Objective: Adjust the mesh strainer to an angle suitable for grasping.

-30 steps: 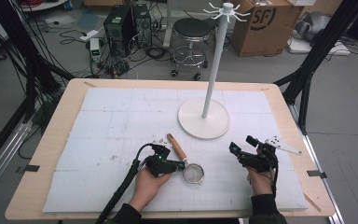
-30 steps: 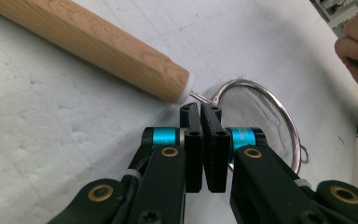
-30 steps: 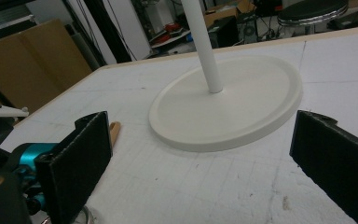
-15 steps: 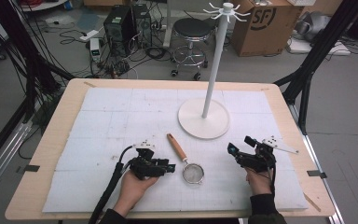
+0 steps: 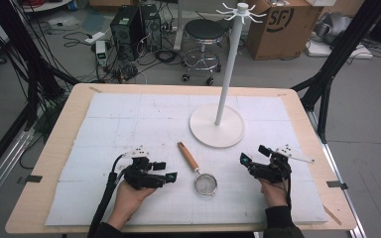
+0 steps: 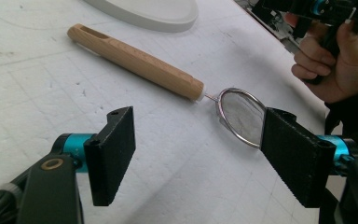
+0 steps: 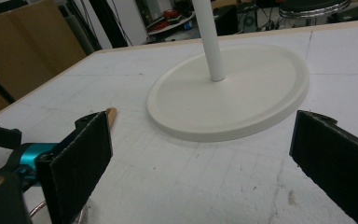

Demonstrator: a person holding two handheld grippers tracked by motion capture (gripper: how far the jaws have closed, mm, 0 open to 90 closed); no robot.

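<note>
A small mesh strainer point(image 5: 206, 184) with a wooden handle point(image 5: 188, 156) lies flat on the white mat, between my two grippers. My left gripper point(image 5: 165, 170) is to its left, open and empty, pointing at it. In the left gripper view the handle point(image 6: 135, 60) and mesh ring point(image 6: 242, 116) lie just beyond the open jaws point(image 6: 203, 156). My right gripper point(image 5: 253, 154) is to the strainer's right, open and empty. In the right gripper view its spread jaws point(image 7: 200, 158) face the stand's base point(image 7: 228, 93), with the handle's tip point(image 7: 111, 114) at the left.
A white stand with a round base point(image 5: 217, 126), a tall pole point(image 5: 228, 64) and hooks on top point(image 5: 238, 11) rises behind the strainer. The mat point(image 5: 104, 129) covers a wooden table point(image 5: 54, 148). Beyond the table are a stool, boxes and cables.
My left gripper has drawn back to the left, away from the strainer's handle, which now lies fully uncovered. The strainer and my right gripper have hardly moved.
</note>
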